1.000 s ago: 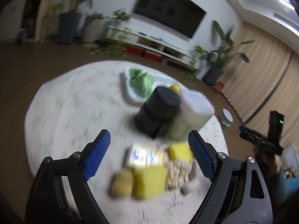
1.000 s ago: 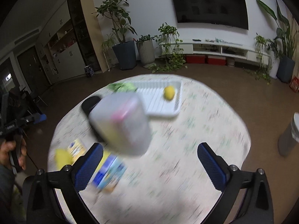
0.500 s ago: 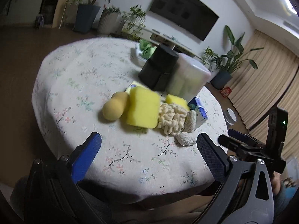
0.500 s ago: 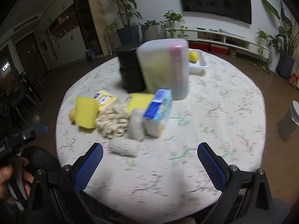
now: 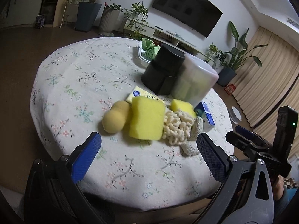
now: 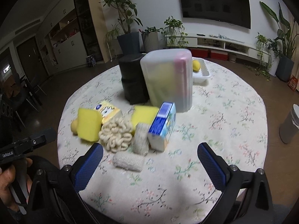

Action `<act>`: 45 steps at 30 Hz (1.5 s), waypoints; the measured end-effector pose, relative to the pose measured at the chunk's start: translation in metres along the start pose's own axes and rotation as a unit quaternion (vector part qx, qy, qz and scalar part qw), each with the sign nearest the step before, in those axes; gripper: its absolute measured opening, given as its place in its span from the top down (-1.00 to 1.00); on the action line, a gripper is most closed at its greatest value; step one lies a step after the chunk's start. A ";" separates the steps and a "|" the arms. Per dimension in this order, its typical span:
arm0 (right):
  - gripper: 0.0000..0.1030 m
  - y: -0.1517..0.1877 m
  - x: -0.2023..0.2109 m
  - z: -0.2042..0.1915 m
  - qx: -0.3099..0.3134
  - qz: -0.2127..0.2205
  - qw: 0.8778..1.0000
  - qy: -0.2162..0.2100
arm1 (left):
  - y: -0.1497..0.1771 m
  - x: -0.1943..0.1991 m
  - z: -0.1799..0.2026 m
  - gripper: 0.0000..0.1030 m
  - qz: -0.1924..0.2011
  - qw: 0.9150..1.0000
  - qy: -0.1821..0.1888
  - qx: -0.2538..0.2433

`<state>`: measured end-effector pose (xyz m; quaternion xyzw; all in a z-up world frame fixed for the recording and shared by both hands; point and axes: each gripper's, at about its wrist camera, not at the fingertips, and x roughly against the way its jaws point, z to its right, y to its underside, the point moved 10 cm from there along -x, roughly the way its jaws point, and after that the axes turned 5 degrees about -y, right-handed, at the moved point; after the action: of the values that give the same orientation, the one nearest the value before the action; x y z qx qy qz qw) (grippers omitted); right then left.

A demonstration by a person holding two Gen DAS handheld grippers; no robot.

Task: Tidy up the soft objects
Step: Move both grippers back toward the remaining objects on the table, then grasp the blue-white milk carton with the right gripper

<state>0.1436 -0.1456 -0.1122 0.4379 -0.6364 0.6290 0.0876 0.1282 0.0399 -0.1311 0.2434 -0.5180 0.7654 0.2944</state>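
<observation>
Both grippers, left point(image 5: 147, 154) and right point(image 6: 149, 162), have dropped nearer, gaping empty before blocky yellow sponge point(image 5: 146, 118).

A round table point(image 6: 214, 115) under a pale floral cloth stands on a brown floor point(image 6: 243, 74). On the white back wall point(image 6: 158, 3) hangs a dark flat television point(image 6: 214, 4), with a low white media shelf point(image 6: 220, 43) below it holding red boxes point(image 6: 211, 53). Potted plants point(image 6: 125, 18) line the wall. Tall cupboards point(image 6: 61, 43) fill the left side, beige curtains point(image 5: 265, 85) the right. A grey bin point(image 6: 289, 125) sits on the floor, and the light is dim
</observation>
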 end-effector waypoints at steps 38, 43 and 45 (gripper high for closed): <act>-0.20 -0.014 -0.080 0.044 -0.087 -0.093 0.992 -0.019 | -0.002 -0.052 0.017 -1.00 -0.092 0.992 -0.036 -0.072; -0.19 -0.009 -0.085 0.049 -0.107 -0.107 0.988 -0.027 | 0.000 -0.052 0.020 -1.00 -0.093 0.992 -0.037 -0.072; -0.06 -0.011 -0.084 0.047 -0.104 -0.106 0.988 -0.034 | -0.001 -0.051 0.023 -1.00 -0.094 0.992 -0.035 -0.070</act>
<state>0.2220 -0.1473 -0.1696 0.5123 -0.6509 0.5315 0.1771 0.1667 0.0088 -0.1573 0.2964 -0.5552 0.6869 0.3634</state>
